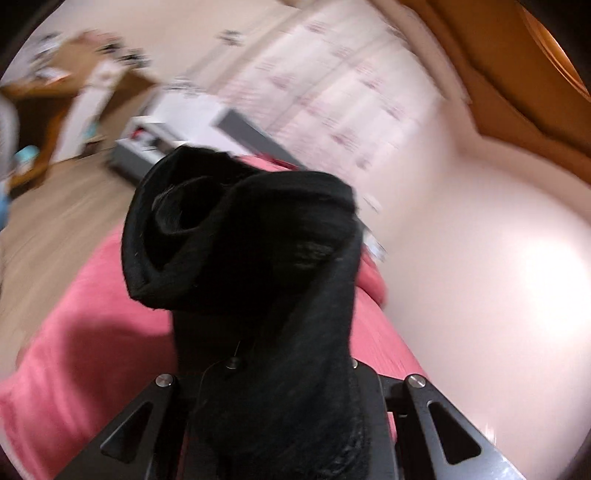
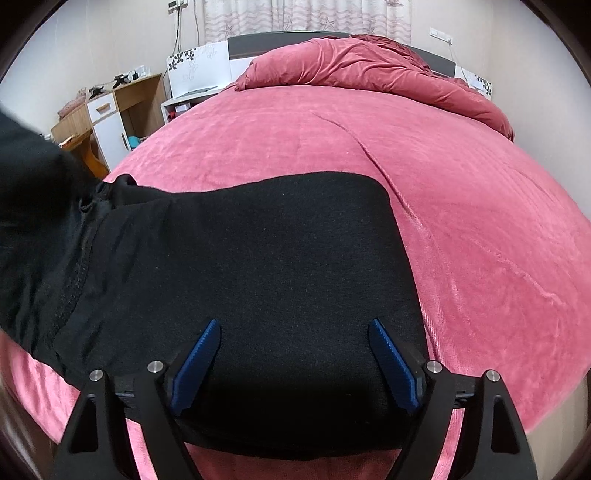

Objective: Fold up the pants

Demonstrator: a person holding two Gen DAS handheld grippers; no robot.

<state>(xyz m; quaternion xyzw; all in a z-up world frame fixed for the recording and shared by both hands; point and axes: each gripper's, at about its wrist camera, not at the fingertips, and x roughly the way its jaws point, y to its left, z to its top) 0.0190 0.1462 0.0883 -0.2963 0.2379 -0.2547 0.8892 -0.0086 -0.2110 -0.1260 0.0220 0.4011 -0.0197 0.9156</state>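
Black pants are laid flat on the pink bed, near its front edge, long axis approx. left-right in the right wrist view. One end is bunched and clenched in the left gripper, raised off the bed, presumably for folding over. Right gripper is released, jaws wide, hovering above the flat portion, prob. to steady it.

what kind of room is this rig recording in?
Almost certainly a home bedroom: a large bed with a pink velvety cover and a bunched duvet at its head, curtains behind the headboard, and a small wooden cabinet beside it.
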